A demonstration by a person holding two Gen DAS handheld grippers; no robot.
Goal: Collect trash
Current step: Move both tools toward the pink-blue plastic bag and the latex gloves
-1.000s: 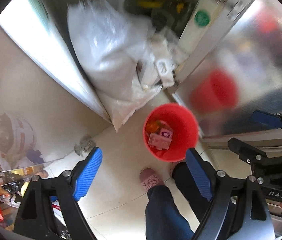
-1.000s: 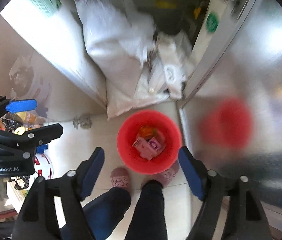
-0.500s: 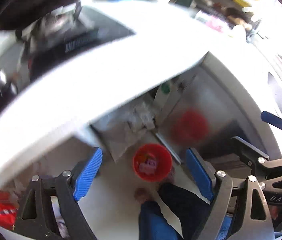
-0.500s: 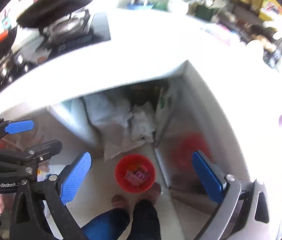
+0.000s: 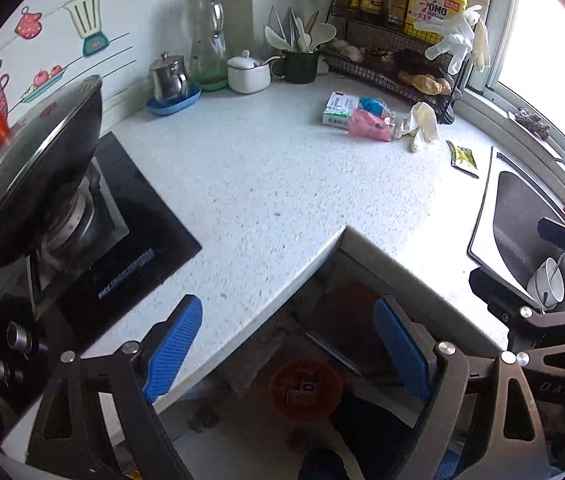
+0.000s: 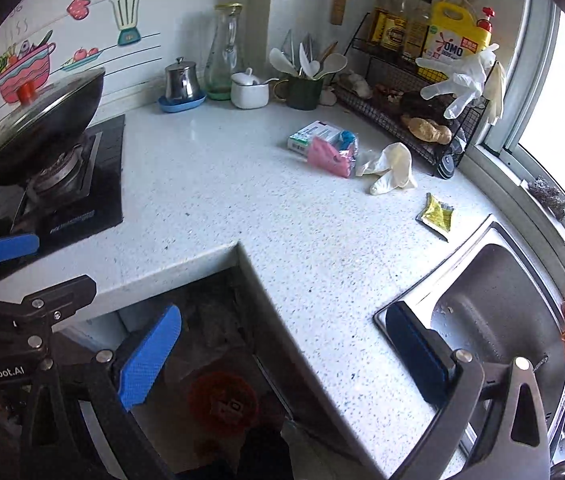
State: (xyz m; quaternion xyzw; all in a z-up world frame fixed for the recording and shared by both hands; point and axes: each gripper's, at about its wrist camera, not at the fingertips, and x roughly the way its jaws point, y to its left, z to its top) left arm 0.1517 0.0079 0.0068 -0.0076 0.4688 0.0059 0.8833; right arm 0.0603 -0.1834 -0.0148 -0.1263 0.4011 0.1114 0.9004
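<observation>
Trash is seen on the worktop (image 6: 242,184): a yellow sachet (image 6: 436,213) near the sink (image 6: 494,300), a crumpled glove (image 6: 392,168) beside a pink packet (image 6: 328,156). Left gripper (image 5: 290,350) and right gripper (image 6: 282,354) are held wide apart, empty. A red bin (image 5: 305,389) is noted on the floor.

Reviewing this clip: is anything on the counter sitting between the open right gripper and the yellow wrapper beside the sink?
Nothing visible does. The right gripper is open and empty, and the yellow wrapper lies flat on bare countertop near the sink edge. The crumpled glove and pink packet lie beyond it.
</observation>
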